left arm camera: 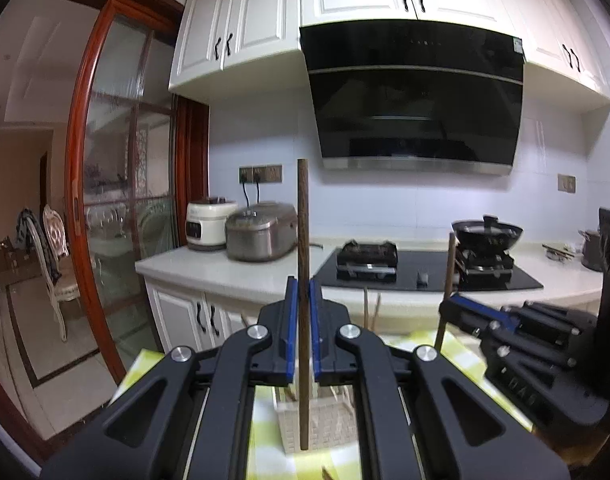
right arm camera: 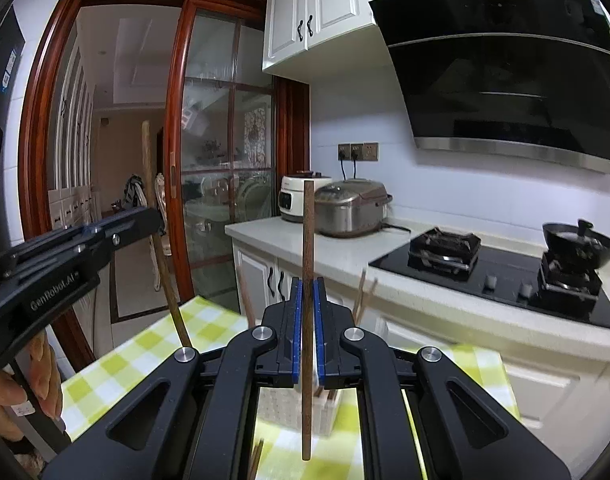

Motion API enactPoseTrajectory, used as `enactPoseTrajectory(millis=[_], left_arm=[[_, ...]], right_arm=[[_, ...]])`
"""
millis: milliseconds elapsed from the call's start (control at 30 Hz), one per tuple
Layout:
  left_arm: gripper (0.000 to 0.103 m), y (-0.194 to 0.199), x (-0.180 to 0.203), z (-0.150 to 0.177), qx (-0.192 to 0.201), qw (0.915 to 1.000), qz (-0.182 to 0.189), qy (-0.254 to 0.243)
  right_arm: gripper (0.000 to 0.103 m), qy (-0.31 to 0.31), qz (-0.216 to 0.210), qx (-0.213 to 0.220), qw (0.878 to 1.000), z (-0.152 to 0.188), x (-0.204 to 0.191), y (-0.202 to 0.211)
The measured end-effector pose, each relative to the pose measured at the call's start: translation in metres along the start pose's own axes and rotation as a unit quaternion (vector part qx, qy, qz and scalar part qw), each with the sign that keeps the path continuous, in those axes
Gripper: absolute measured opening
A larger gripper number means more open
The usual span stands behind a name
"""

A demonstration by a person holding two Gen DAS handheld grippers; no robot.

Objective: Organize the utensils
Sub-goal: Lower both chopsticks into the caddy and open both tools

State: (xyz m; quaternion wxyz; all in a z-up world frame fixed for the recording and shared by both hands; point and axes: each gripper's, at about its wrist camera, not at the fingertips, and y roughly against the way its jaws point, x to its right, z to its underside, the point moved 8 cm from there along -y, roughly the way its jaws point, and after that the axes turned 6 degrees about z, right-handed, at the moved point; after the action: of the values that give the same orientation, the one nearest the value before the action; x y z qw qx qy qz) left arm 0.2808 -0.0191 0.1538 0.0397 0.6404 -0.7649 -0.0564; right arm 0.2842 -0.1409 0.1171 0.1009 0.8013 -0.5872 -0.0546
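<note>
While both hands are up in the air, each black gripper pinches one thin brown wooden chopstick. The left gripper [left arm camera: 303,308] has its blue-edged jaws pressed on a chopstick [left arm camera: 303,240] that stands straight up. The right gripper [right arm camera: 308,308] has its jaws pressed on a second brown chopstick [right arm camera: 307,260], upright too. So two chopsticks are held, one in each gripper.

Below the grippers sits one white woven basket [left arm camera: 325,428] on a table with a green and white checked cloth [right arm camera: 145,344]. A few more brown sticks poke up out of the basket, but they are too blurry to count.

Behind them is the kitchen worktop with two cookers: a white one [left arm camera: 207,226] and a silver one [left arm camera: 261,232]. There is one black stove top [left arm camera: 425,270] with two burners, one black wok [left arm camera: 487,236] on the right burner, and one big black hood [left arm camera: 417,100] above.

The left view shows the right gripper from the side, with its chopstick. The right view shows the left gripper from the side, and only there can you see the person's hand [right arm camera: 9,396] around its handle. Only the left view shows the things on the far right of the worktop; they are too small to tell.
</note>
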Motion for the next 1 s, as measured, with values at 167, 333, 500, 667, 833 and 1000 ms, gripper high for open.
enactPoseTrajectory(millis=[167,333,500,667,833,1000], left_arm=[[0.006,-0.032,-0.010,-0.036,0.014,0.9999,-0.002,0.009],[0.006,-0.069,-0.012,-0.041,0.007,0.9997,0.004,0.021],[0.006,-0.105,-0.021,-0.008,-0.033,0.9983,0.011,0.047],[0.006,-0.139,-0.039,0.046,-0.092,0.9916,0.015,0.089],[0.014,-0.157,-0.055,0.077,-0.125,0.9871,0.005,0.100],[0.031,-0.143,-0.067,0.075,-0.110,0.9888,-0.011,0.100]], right_arm=[[0.006,0.007,0.000,0.013,1.000,-0.028,0.003,-0.027],[0.006,0.003,-0.008,0.002,1.000,-0.030,0.004,-0.061],[0.006,-0.007,-0.020,-0.037,0.999,0.000,0.001,-0.095],[0.006,-0.022,-0.030,-0.078,0.996,0.034,-0.002,-0.123],[0.009,-0.022,-0.034,-0.112,0.993,0.056,-0.004,-0.142],[0.012,-0.034,-0.019,-0.113,0.993,0.056,0.006,-0.139]])
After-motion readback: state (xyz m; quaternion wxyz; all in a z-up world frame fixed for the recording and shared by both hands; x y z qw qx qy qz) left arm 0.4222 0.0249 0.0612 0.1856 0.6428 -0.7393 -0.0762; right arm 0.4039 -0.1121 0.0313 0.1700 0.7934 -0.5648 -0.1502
